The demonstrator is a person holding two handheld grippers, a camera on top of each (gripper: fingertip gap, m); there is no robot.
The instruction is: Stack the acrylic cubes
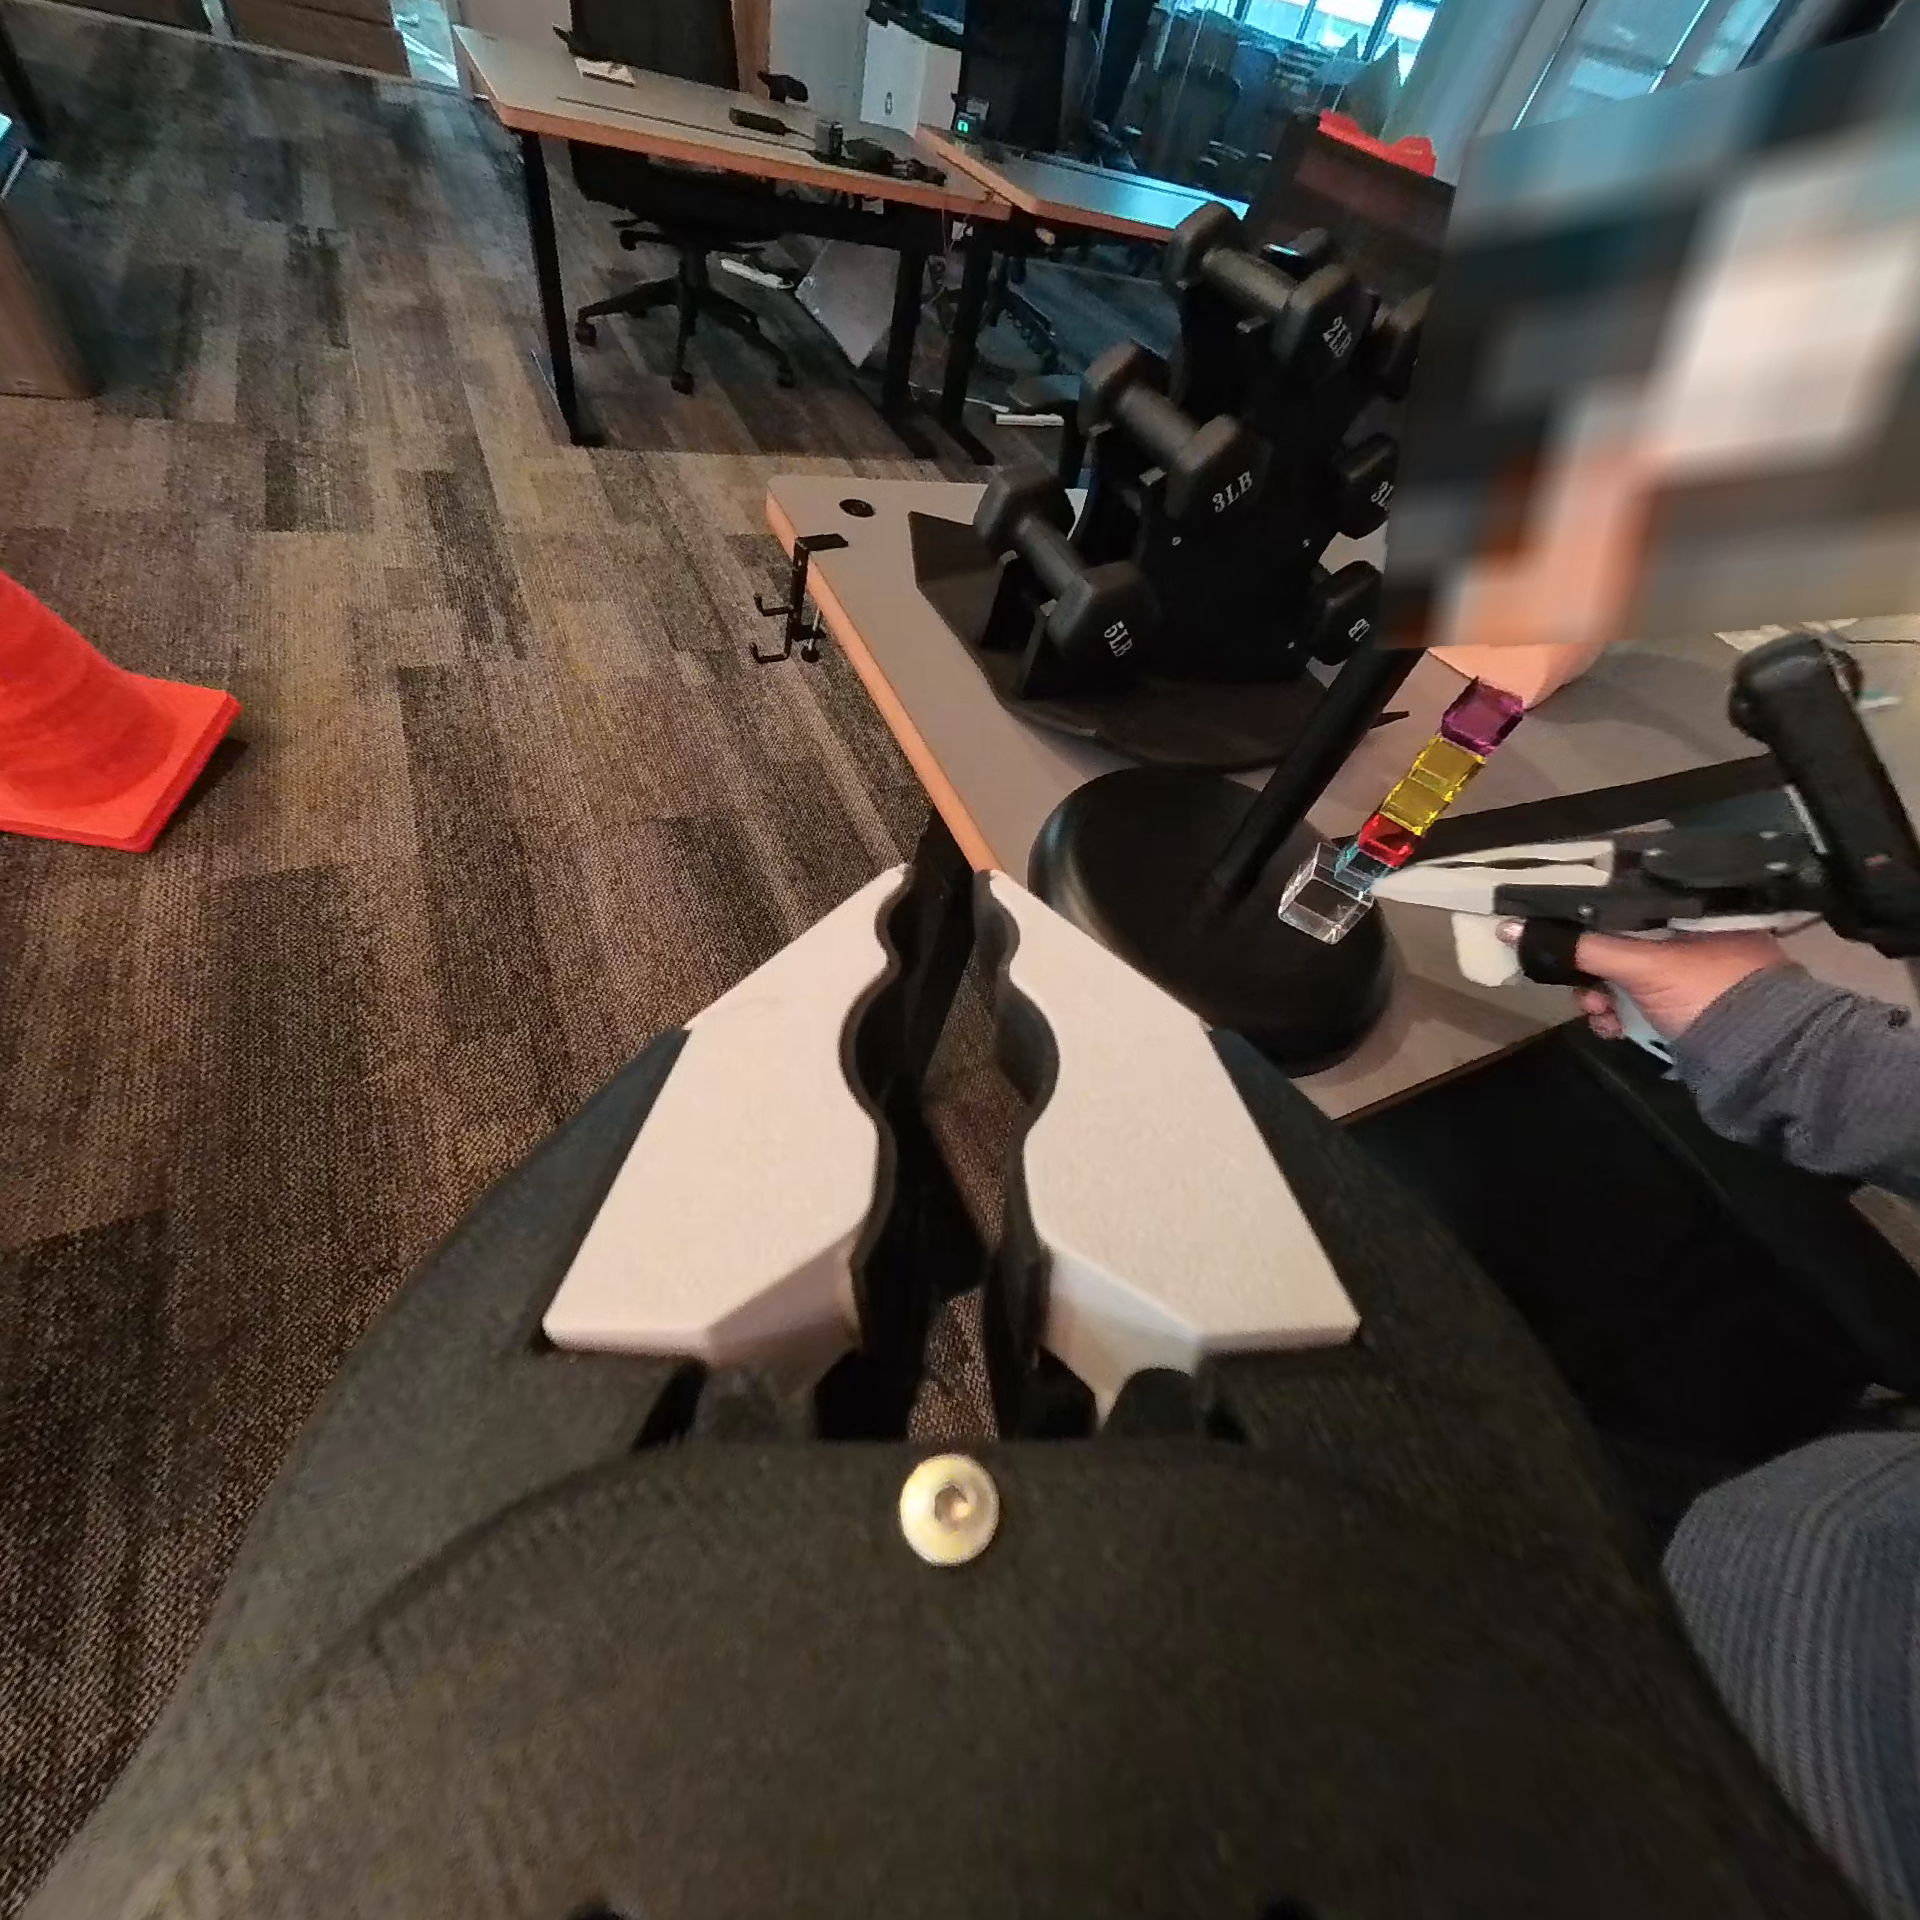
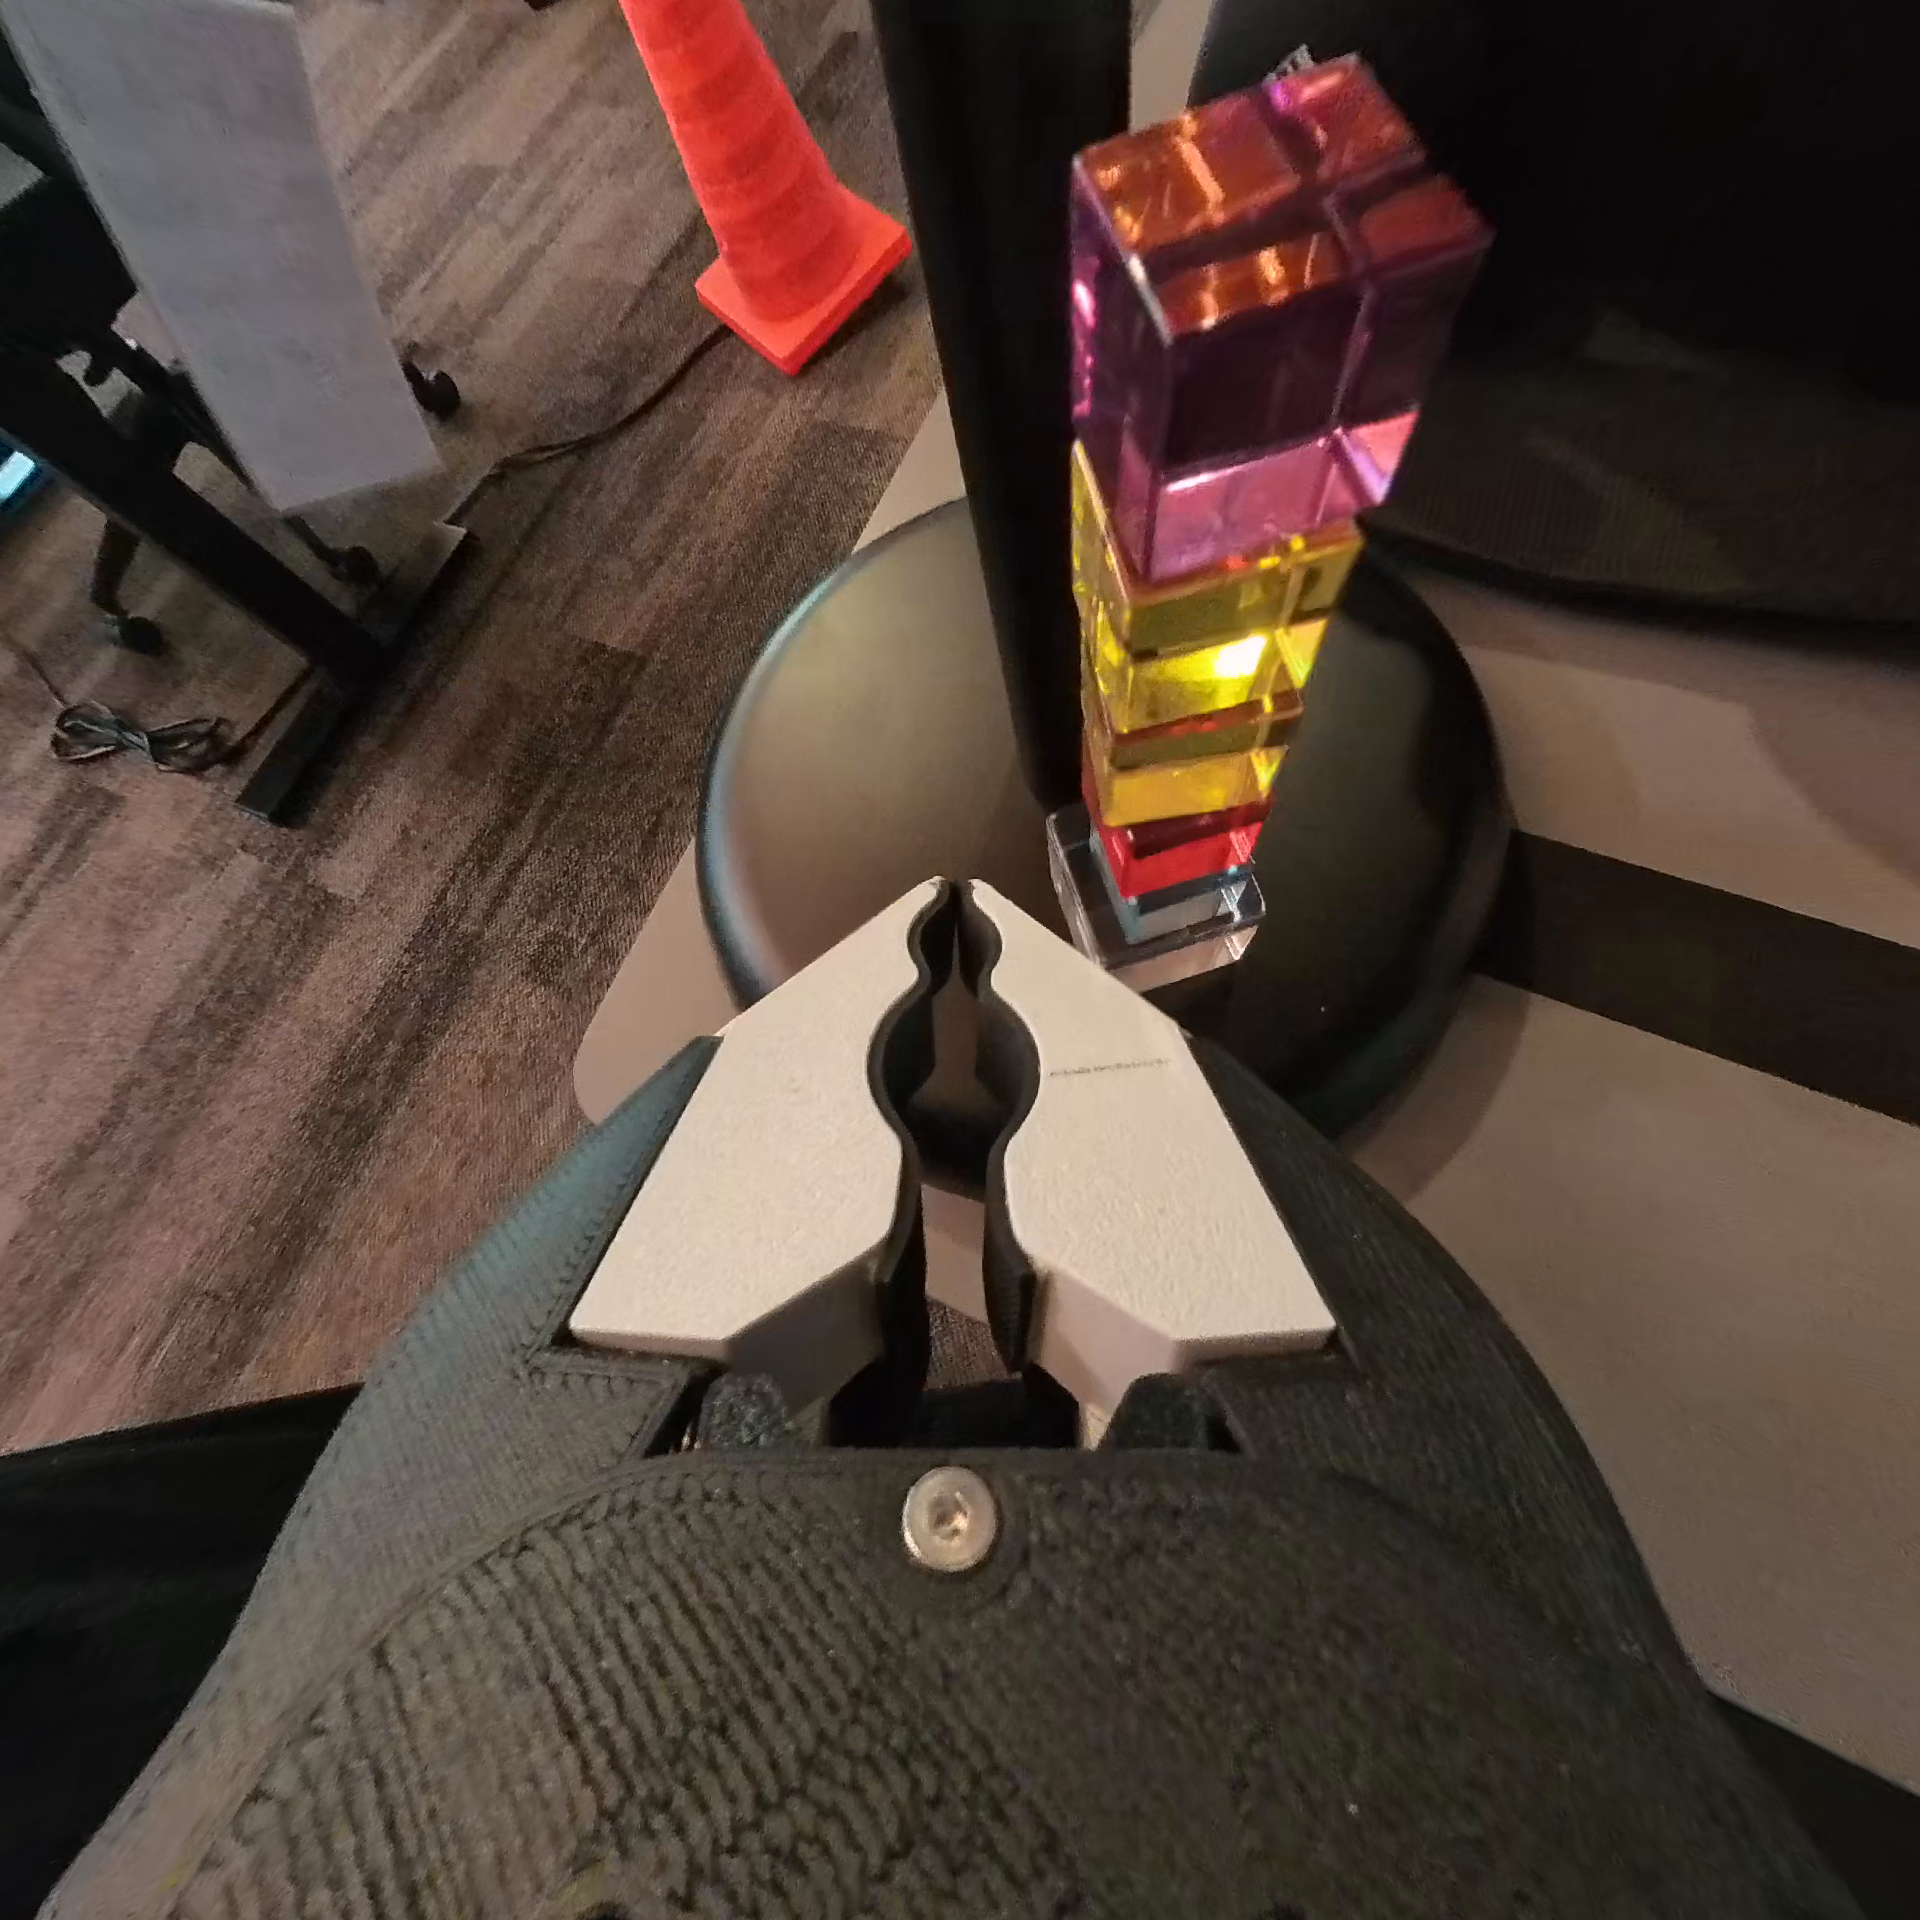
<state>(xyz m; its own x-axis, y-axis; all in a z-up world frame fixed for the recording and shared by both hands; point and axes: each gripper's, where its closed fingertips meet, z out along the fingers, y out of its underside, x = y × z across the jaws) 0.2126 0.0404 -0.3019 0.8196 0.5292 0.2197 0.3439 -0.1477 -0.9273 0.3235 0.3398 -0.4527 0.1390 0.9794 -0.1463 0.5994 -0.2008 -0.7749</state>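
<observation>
A: White fingertips of the right gripper (image 2: 958, 891) are pressed together on nothing, low over the round black base (image 2: 831, 727) of a stand at the table's (image 2: 1662, 1299) near corner.

B: And the tower?

A: The tower (image 2: 1216, 644) stands on that same base, just right of the tips and against the stand's black post (image 2: 997, 416). A clear cube (image 1: 1325, 899) sits at the bottom, then a thin blue piece, a red one, about 3 yellow ones and a purple block (image 2: 1268, 343) on top. From the left wrist view the closed tips seem to reach the clear cube's side, though I cannot tell whether they touch it.

B: The left gripper?

A: The left gripper (image 1: 951, 883) hangs over the carpet (image 1: 416, 727) off the table's left edge, well apart from the tower. Its tips are nearly together with only a narrow slit between them, and nothing is held.

B: What could go wrong?

A: In my judgement, the layers are not squared up and the widest block sits highest, so a sideways nudge from the right tips at the bottom cube could topple it. The base's smooth, sloping top could let the cube slide.

B: Farther off?

A: A dumbbell rack (image 1: 1195, 499) sits toward the table's far edge, and an orange cone (image 2: 769, 177) stands on the floor.
</observation>
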